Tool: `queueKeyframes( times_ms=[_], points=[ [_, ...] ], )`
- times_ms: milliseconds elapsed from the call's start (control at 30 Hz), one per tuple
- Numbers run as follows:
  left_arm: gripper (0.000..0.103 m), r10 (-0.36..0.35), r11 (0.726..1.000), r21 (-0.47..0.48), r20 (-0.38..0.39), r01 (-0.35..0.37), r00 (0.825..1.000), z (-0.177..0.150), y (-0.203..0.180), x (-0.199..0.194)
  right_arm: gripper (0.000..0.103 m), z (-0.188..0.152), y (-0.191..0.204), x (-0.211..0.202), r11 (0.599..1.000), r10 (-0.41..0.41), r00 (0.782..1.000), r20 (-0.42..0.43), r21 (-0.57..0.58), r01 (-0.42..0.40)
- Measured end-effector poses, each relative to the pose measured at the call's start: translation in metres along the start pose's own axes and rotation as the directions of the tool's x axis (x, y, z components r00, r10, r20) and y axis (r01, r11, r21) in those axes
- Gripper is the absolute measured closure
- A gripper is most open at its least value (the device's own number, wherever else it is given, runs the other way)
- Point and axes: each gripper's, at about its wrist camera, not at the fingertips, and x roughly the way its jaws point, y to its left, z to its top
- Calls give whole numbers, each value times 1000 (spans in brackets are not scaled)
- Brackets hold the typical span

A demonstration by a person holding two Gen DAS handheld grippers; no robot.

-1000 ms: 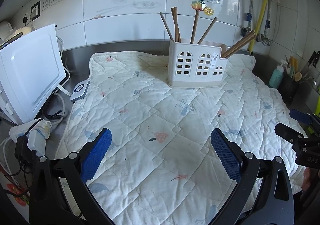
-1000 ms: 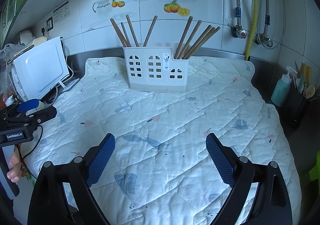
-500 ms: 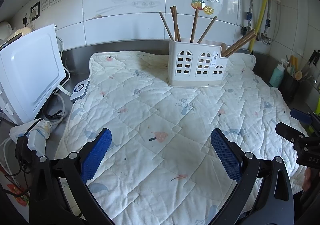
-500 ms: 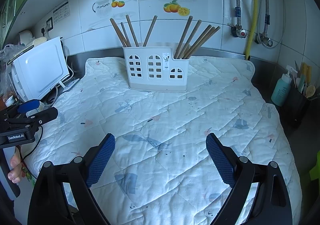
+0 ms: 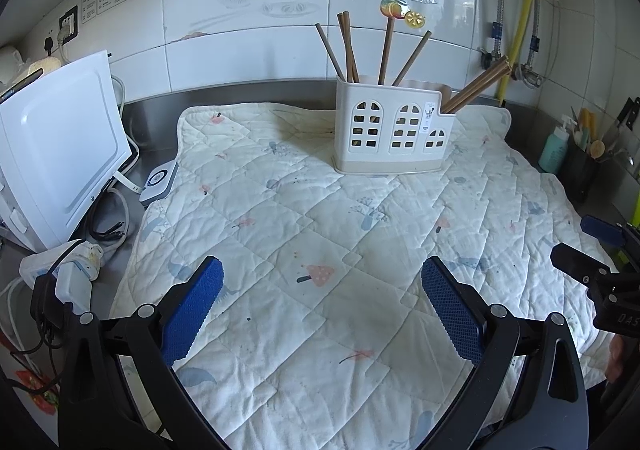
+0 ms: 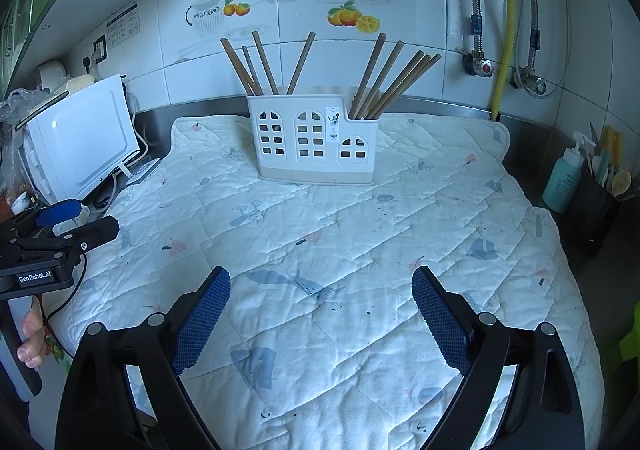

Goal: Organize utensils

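Note:
A white utensil holder [image 5: 394, 136] with arched cut-outs stands at the back of a quilted mat [image 5: 320, 250]; it also shows in the right wrist view [image 6: 318, 146]. Several brown chopsticks [image 5: 348, 46] stand in its taller left part and several more [image 6: 394, 84] lean right out of its lower right part. My left gripper [image 5: 322, 282] is open and empty, low over the mat's near part. My right gripper [image 6: 320, 290] is open and empty, also over the near part. Each gripper shows at the edge of the other's view.
A white appliance [image 5: 56, 154] with cables and a power strip [image 5: 64, 270] stands left of the mat. A teal bottle [image 6: 564, 180] and a dark caddy of tools [image 6: 596, 206] stand at the right. Tiled wall and pipes [image 6: 506, 22] are behind.
Hardly anything has changed; both grippers stay open and almost still, and the left wrist view has shifted very slightly.

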Motion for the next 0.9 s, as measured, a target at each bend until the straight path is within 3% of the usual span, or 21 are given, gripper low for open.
queueKeyframes(
  times_ms=[900],
  points=[
    [5,3,1000,8,-1,-3,1000,0,-4,0,14,-1,1,1,1000,2,1000,-1,0,-2]
  ],
)
